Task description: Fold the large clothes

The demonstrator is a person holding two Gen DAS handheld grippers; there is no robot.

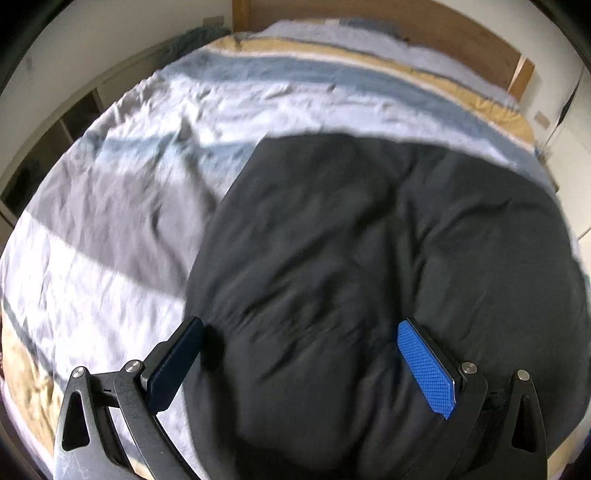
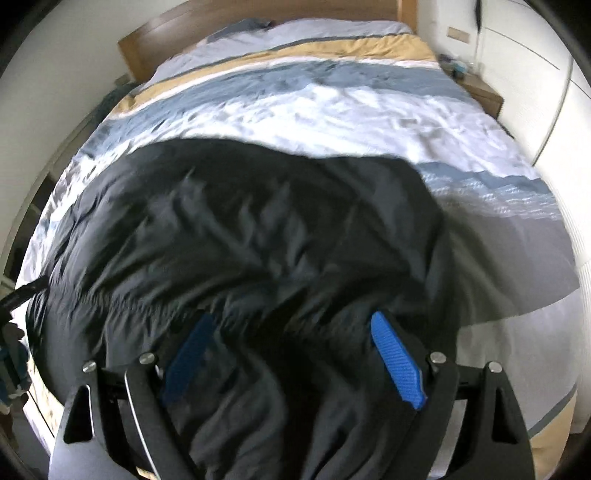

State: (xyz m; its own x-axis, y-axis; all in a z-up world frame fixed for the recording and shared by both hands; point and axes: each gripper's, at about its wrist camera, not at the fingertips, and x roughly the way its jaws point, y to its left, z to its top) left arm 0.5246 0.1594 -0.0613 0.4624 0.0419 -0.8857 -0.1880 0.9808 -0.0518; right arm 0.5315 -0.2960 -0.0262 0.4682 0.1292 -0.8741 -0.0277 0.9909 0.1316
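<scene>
Lying btwn both fingers [image 1: 424, 369]: prob. black garment [image 1: 369, 240].

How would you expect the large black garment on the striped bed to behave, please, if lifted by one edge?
The large black garment would probably drape limply; its surface is creased and rumpled. It may slide easily, since the fabric looks smooth. Spread widely over the striped bedcover, it likely needs both grippers.

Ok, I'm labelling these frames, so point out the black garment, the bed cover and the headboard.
black garment [image 1: 369, 240]: left wrist view, middle of the dark fabric.
bed cover [image 2: 351, 99]: right wrist view, white stripe.
headboard [image 1: 443, 33]: left wrist view, wooden panel.
</scene>
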